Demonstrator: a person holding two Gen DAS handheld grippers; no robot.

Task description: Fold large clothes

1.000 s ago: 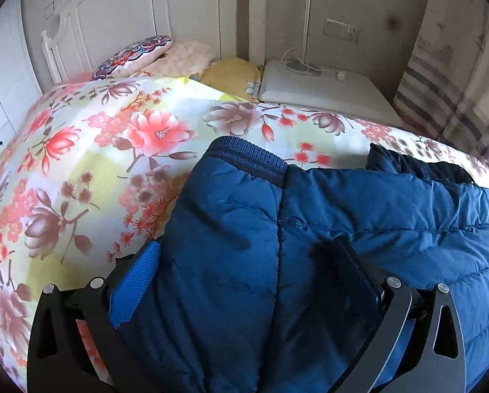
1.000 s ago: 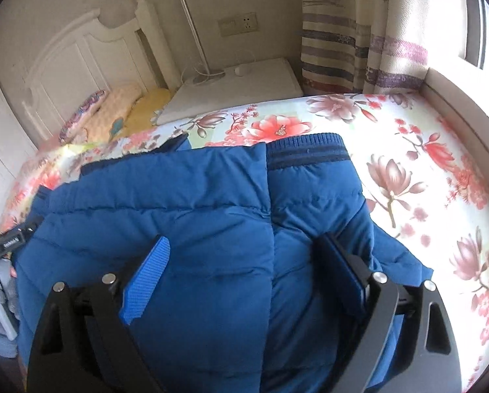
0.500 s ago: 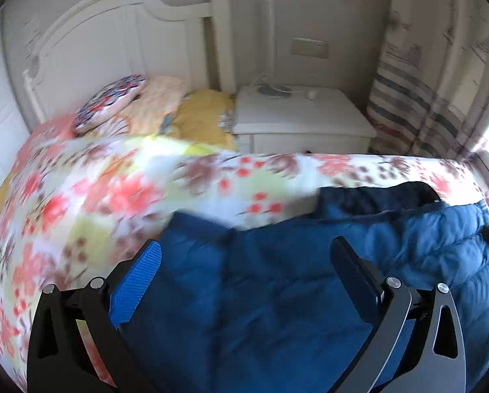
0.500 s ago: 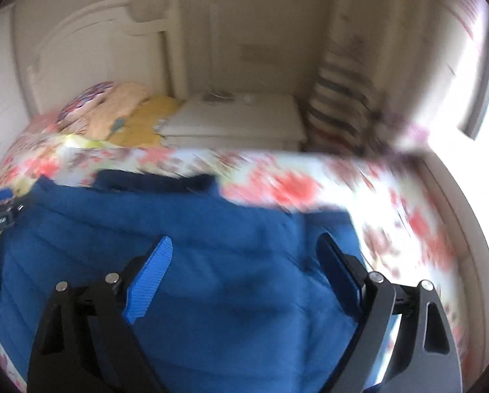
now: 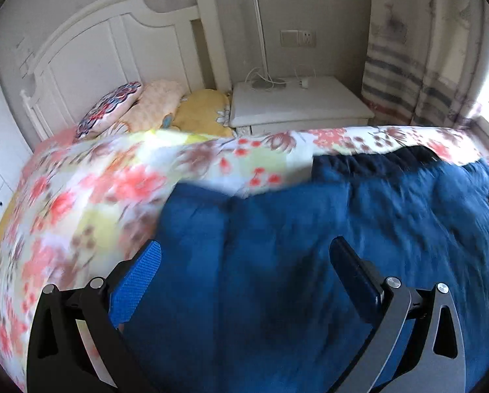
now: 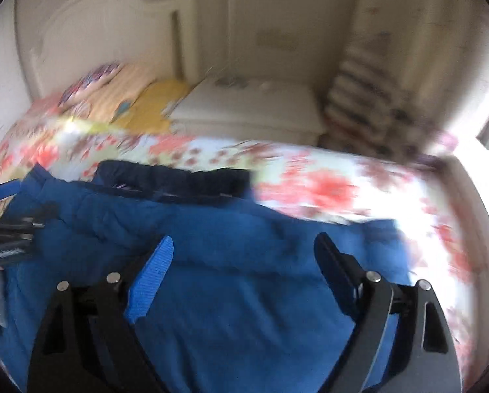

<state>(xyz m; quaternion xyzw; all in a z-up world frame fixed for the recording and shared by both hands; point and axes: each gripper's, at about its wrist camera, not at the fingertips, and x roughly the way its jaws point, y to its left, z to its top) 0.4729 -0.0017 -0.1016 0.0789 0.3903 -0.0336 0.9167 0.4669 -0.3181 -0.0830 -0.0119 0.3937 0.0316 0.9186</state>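
Observation:
A large blue quilted jacket [image 5: 310, 245] lies spread on the floral bedspread [image 5: 90, 196], its dark ribbed collar [image 5: 375, 160] at the far edge. It also shows in the right wrist view [image 6: 244, 262]. My left gripper [image 5: 244, 262] is open and empty, above the jacket's left part. My right gripper [image 6: 244, 255] is open and empty, above the jacket's right part. The left gripper's body [image 6: 2, 239] shows at the left edge of the right wrist view. Both views are motion-blurred.
Pillows [image 5: 153, 108] lie against the white headboard [image 5: 113, 39]. A white nightstand [image 5: 297, 101] with a lamp pole and cables stands beside the bed. A striped curtain [image 5: 418, 65] hangs at the right by a bright window.
Both grippers have pulled back and risen from the jacket, which now sits farther away and lower in both views. Both stayed open.

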